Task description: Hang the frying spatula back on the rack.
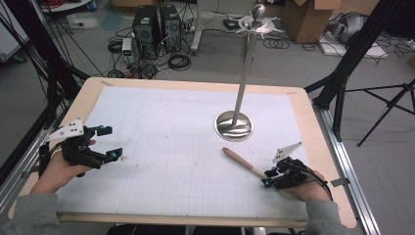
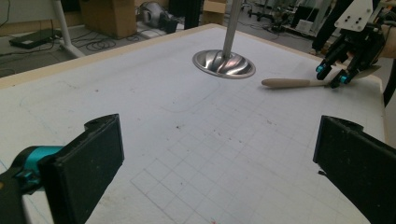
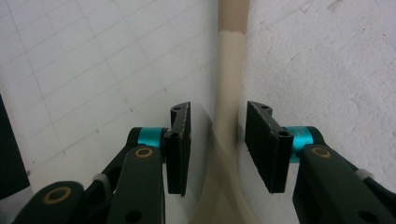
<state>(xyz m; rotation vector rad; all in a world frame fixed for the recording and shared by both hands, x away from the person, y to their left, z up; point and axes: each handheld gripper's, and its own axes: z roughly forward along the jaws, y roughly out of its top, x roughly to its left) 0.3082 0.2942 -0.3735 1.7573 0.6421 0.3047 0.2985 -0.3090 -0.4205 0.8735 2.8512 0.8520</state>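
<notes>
Here, the left gripper [image 1: 106, 143] hovers at the near left of the table [image 1: 195, 85], above the white grid mat [image 1: 161, 161]. Its jaws stand wide apart and hold nothing; in the left gripper view only bare mat lies between them.

At centre, toward the far side, a steel stand [image 1: 235, 125] rests on its round base, with its pole rising upright to a pronged top.

Right of centre, near the front edge, lies the spatula [image 1: 237, 159]: a wooden handle pointing far-left, a pale neck, and a blade under the right gripper [image 1: 268, 177]. It lies flat on the mat, just near of the stand base and apart from it.

Handling, as judged: the spatula is light. The handle is stiff; the pale blade end is probably softer and may flex. The handle is round and smooth, so it may roll or slip in a loose grip. Take hold at the neck, where the section is narrow.

In the right gripper view the jaws stand partly open, one on each side of the neck [image 3: 229, 93]. A narrow gap shows on both sides. The pads [image 3: 179, 144] do not yet clamp it.
</notes>
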